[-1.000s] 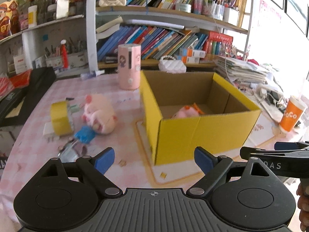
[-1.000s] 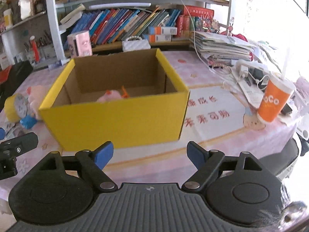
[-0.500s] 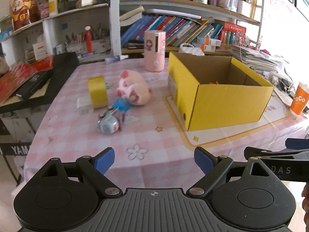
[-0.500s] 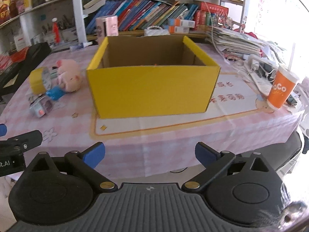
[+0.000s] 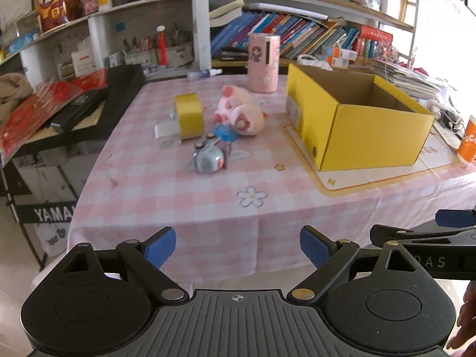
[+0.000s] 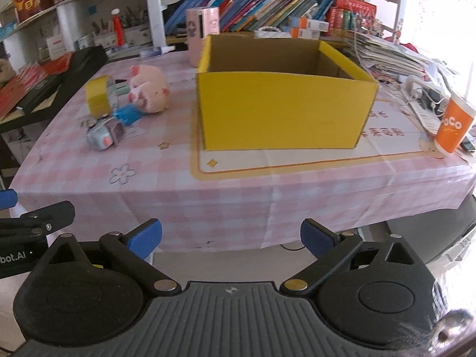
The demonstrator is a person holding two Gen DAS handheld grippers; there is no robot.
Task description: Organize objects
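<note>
Since a second ago, I pulled both grippers back past the table's (image 6: 238, 202) near edge; left gripper (image 5: 238, 245) and right gripper (image 6: 231, 236) hung wide open, empty. Yellow box (image 6: 282, 110) sat mid-table, pig plush (image 5: 242, 113) left of it.

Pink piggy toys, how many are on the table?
1. The pink pig plush lies left of the yellow box, beside the yellow tape roll. The box's inside isn't visible, so another may hide there.

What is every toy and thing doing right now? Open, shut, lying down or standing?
Left tongs: open, empty.
Right tongs: open, empty.
Yellow box: open on top, upright.
Pig plush: lying on its side.
Yellow tape roll: standing on edge.
Orange cup: upright, lid on.
Pink canister: upright.
</note>
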